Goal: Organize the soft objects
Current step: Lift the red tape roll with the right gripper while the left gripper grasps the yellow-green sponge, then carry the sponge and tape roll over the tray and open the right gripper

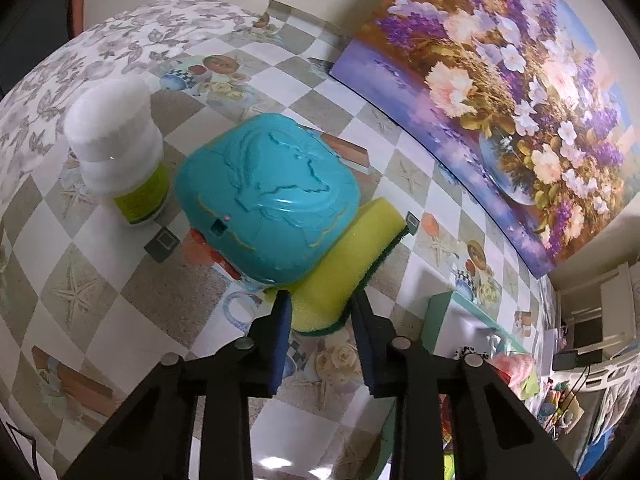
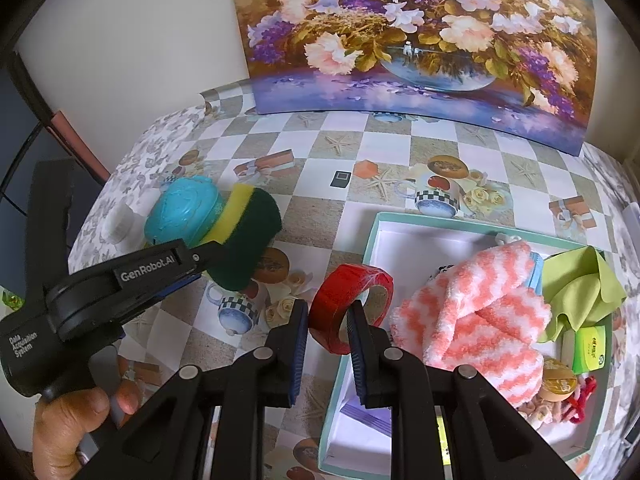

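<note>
Checkered oilcloth [image 2: 352, 216] printed with starfish and teacups covers our table, and a flower painting [image 2: 420, 32] leans on the wall behind it. We place everything from the white box [image 2: 374, 240] with the mint rim. Inside it we already see the pink-and-white fuzzy sock [image 2: 472, 316], a lime-green cloth [image 2: 580, 288] at its far side, and some small items in the near corner too crowded to name. Well away from the box, on its left, sits the teal plastic case [image 1: 268, 196], and leaning against the case on the side facing the box is our sponge [image 1: 340, 264], yellow foam on a dark green scrubbing layer.

Its long axis runs diagonally away from the left gripper [image 1: 320, 316], and the near end sits between the blue pads, which appear to press on its two sides; we judge the sponge gripped there. So the left hand is the nearer one, and the coming move turns on lifting the sponge clear of the case and carrying it rightward to the box.

Our right gripper [image 2: 328, 328] is clamped on the wall of the red tape roll [image 2: 352, 304], which hangs at the box's left rim.

Part of the sponge is hidden under the teal case. Beyond the case stands a stack of cotton pads [image 1: 114, 132] in a clear sleeve with a green label we cannot read.
</note>
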